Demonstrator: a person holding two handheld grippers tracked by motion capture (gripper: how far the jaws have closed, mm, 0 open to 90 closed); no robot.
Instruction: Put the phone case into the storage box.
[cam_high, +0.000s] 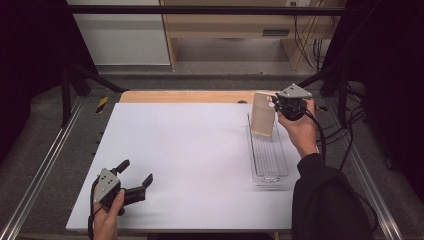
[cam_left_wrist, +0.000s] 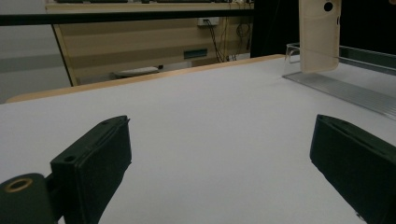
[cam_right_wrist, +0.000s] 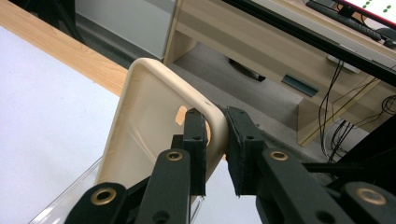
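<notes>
A cream-coloured phone case (cam_high: 262, 115) hangs upright over the far end of a clear plastic tray (cam_high: 270, 172) at the table's right side. My right gripper (cam_high: 276, 104) is shut on the case's top edge; in the right gripper view the two black pads (cam_right_wrist: 198, 140) pinch the case (cam_right_wrist: 149, 126) at its rim near the camera cut-out. My left gripper (cam_high: 136, 172) rests at the near left of the white table, jaws wide apart with nothing between them. From the left gripper view the case (cam_left_wrist: 320, 35) hangs above the tray (cam_left_wrist: 345, 86) far off to the right.
A white board (cam_high: 190, 160) covers the table, with a wooden strip (cam_high: 185, 96) along its far edge. Metal rails (cam_high: 45, 165) run down both sides. A wooden desk (cam_high: 235, 25) and cables stand beyond the table.
</notes>
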